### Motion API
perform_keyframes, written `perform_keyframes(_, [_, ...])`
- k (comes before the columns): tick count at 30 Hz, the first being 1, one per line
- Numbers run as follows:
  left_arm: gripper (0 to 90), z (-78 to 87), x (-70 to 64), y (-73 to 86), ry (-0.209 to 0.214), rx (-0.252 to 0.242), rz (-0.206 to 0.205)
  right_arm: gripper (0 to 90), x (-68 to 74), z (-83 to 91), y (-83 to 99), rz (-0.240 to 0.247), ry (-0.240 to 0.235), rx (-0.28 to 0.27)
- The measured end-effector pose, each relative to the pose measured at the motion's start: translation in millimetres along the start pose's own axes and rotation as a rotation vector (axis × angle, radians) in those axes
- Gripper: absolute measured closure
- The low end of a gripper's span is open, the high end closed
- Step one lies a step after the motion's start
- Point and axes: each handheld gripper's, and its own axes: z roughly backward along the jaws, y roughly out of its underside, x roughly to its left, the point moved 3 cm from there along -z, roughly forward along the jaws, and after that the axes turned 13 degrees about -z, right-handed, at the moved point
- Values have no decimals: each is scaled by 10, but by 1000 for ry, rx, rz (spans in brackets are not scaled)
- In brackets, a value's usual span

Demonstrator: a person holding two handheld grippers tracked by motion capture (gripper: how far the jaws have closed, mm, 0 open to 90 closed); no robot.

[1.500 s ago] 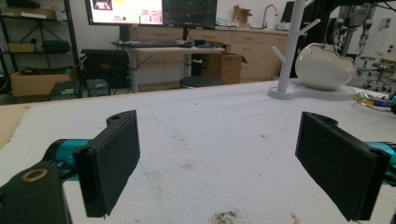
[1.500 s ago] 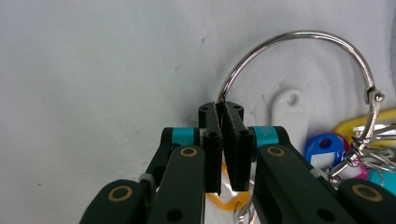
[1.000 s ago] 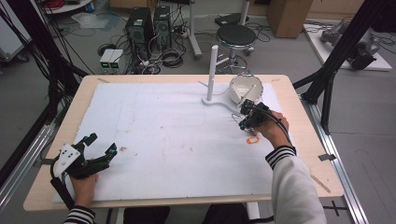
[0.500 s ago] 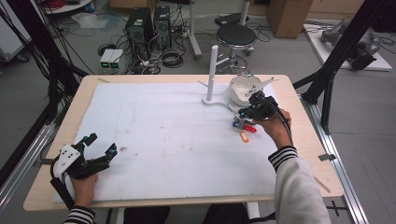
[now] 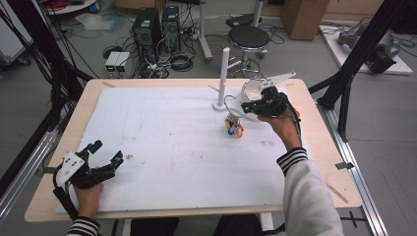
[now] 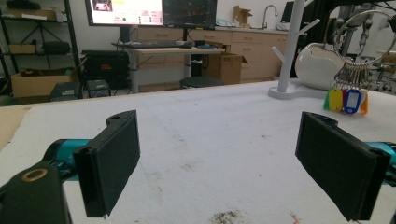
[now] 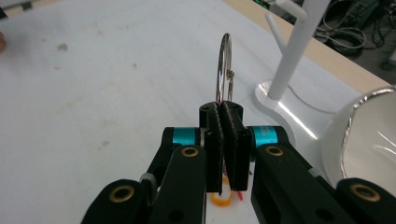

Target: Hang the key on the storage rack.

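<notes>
This is a lab or research workroom. A pale wooden tabletop [image 5: 314, 162] covered by a white sheet stands inside a black metal frame [image 5: 359, 59] on a grey floor. Beyond its far edge sit black computer towers [image 5: 152, 27] amid tangled cables [image 5: 179, 61], a round black stool [image 5: 251, 37] and brown cardboard boxes [image 5: 302, 17]. The left gripper view shows large monitors [image 6: 149, 11], shelving [image 6: 35, 46] and a wooden counter with a sink tap [image 6: 268, 14] along the far wall.

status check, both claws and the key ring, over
Left claw open, idle at table edge. Right claw shut on key ring, tags dangling off the table. White peg stand close beside.
</notes>
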Motion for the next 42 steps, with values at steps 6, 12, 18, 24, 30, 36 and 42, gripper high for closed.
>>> perform_keyframes(6, [143,0,-1,0,0,-1,-1,884,1,-46,-85,-6,-48,-38])
perform_keyframes(12, [143,0,-2,0,0,-1,0,884,-6,-128,-153,-14,-72,-60])
perform_keyframes(18, [143,-1,0,0,0,-1,1,884,8,-219,-205,0,-70,-51])
perform_keyframes(24, [143,-1,1,0,0,0,0,884,-38,-311,-233,-32,-70,-79])
perform_keyframes(30, [143,-4,0,0,0,-1,3,884,-99,-371,-242,-64,-57,-97])
perform_keyframes(36, [143,-7,1,-1,-1,-1,9,884,-165,-400,-244,-91,-29,-121])
perform_keyframes(42, [143,-8,1,0,-2,-2,9,884,-218,-415,-243,-126,-1,-146])
